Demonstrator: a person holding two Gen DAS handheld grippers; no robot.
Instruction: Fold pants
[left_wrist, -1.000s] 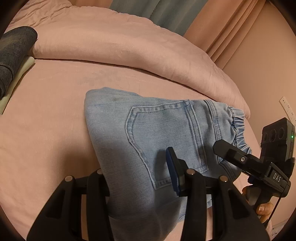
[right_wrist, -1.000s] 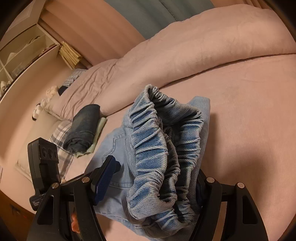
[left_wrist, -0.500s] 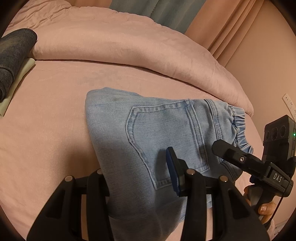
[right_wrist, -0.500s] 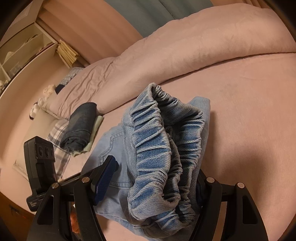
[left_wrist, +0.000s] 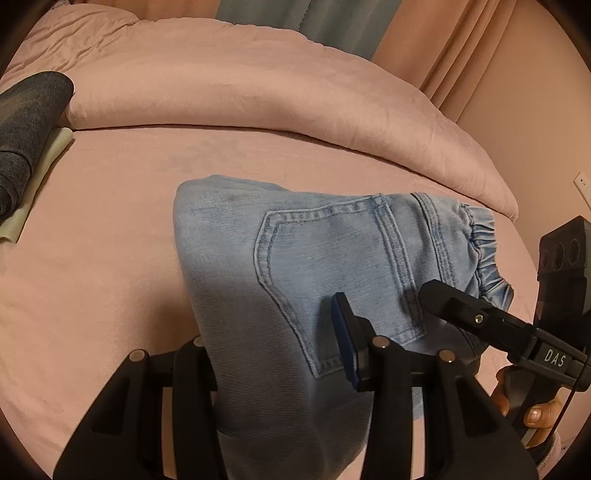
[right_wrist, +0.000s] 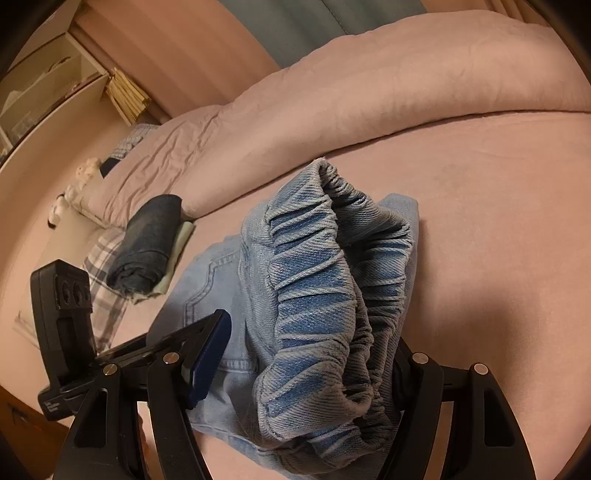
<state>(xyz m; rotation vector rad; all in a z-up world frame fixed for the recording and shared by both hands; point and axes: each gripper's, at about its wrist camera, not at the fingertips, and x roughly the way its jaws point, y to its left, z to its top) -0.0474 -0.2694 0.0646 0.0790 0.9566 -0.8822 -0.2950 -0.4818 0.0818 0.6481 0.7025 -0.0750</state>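
Light blue denim pants (left_wrist: 325, 258), folded into a short bundle, lie on the pink bed sheet (left_wrist: 92, 295). A back pocket faces up and the elastic waistband (right_wrist: 325, 295) is at the right end. My left gripper (left_wrist: 273, 354) straddles the near fold of the pants, its jaws wide apart with denim between them. My right gripper (right_wrist: 306, 354) straddles the bunched waistband, jaws also apart; it also shows in the left wrist view (left_wrist: 480, 325) at the waistband end. Neither gripper pinches the cloth.
A rolled pink duvet (left_wrist: 258, 85) runs along the far side of the bed. A folded dark garment (left_wrist: 26, 122) sits on a pale green cloth at the left, with plaid fabric (right_wrist: 103, 280) beside it. Shelves (right_wrist: 55, 85) stand beyond the pillows.
Both grippers have stayed over the pants with jaws apart. The views have shifted only slightly; the pants have not visibly moved.
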